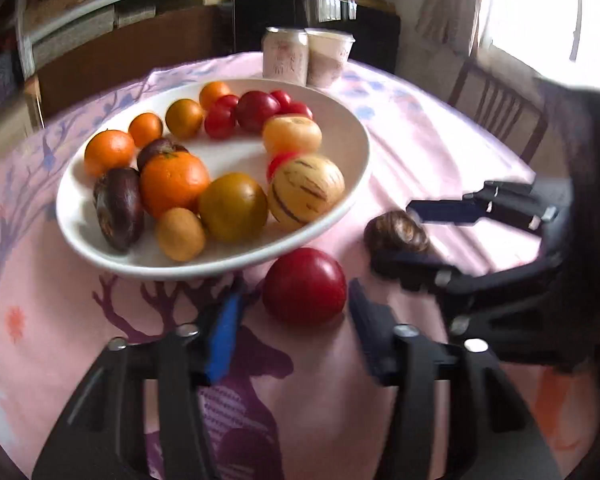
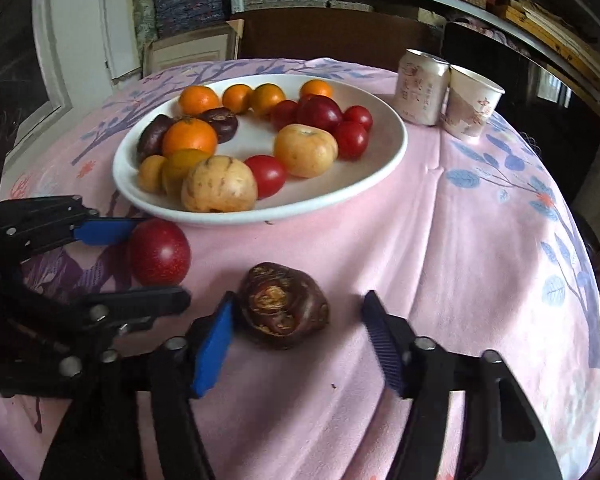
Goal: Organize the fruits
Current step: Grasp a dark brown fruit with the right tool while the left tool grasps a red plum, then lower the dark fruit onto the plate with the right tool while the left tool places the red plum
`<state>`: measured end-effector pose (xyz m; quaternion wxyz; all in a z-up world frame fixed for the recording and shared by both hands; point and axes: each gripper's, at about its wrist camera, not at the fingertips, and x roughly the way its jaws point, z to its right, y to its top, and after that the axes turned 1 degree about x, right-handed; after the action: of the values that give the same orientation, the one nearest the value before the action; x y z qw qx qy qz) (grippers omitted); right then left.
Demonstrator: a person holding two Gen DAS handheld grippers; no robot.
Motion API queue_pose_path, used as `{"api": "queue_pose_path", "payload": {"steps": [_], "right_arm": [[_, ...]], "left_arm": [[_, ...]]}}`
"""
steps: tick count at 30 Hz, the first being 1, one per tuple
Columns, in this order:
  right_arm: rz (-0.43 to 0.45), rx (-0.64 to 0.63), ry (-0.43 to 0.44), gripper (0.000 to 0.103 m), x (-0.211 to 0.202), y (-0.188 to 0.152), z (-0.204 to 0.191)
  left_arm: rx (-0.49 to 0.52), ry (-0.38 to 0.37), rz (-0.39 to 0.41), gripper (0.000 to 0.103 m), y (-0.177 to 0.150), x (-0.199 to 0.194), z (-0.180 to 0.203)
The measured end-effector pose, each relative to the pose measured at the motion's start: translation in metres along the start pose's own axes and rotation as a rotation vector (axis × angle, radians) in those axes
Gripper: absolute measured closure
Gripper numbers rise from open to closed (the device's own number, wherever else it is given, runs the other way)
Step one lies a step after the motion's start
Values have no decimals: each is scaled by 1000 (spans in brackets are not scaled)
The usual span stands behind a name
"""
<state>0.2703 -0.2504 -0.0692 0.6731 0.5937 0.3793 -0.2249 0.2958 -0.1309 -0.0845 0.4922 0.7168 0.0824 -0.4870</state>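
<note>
1. Two fruits lie loose on the pink-clothed tabletop [image 2: 460,240], just outside the white plate [image 1: 352,136] that holds the rest. They are presumably the ones left to be put on it.
2. The left gripper [image 1: 292,312] has its jaws apart, one on each side of the red round fruit [image 1: 305,285]. Neither blue pad seems to touch the fruit, though the blur makes that hard to settle. Straddling it this way lines up a squeeze across its widest part.
3. The right gripper [image 2: 300,336] is likewise spread wide around the dark brown wrinkled fruit [image 2: 283,306]. Its left pad sits just beside the fruit's skin, and the other pad stands clear of it.
4. The two grippers work close together. In the right wrist view the left gripper's lower finger lies just beside the right gripper's left pad, so I judge that lifting both at once risks a knock.
5. The red fruit rests near the plate's rim, almost under its overhang. A straight upward lift could clip that edge.
6. On the plate, a bare patch in the middle and along the right side offers landing room among the oranges, tomatoes and striped melon [image 1: 306,190].
7. A can [image 2: 422,88] and a paper cup [image 2: 472,104] stand well apart, beyond the plate.
</note>
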Motion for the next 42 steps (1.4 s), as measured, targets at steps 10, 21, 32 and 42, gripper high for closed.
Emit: {"api": "queue_pose_path", "payload": {"steps": [10,21,32,42], "right_arm": [[121,38,-47,58,-45,13,17],[169,95,-39,58,-20,108,13],[179,200,-165,4,-6,98,33],[229,287,-342,4,-97,-6,-11]], "left_arm": [[65,-7,69,66,0,-39,22],[-172,219,177,66,59,-47,-57],[-293,313,181,5,52,-41,-98],[-263,331,283,5,-35,-136,-45]]}}
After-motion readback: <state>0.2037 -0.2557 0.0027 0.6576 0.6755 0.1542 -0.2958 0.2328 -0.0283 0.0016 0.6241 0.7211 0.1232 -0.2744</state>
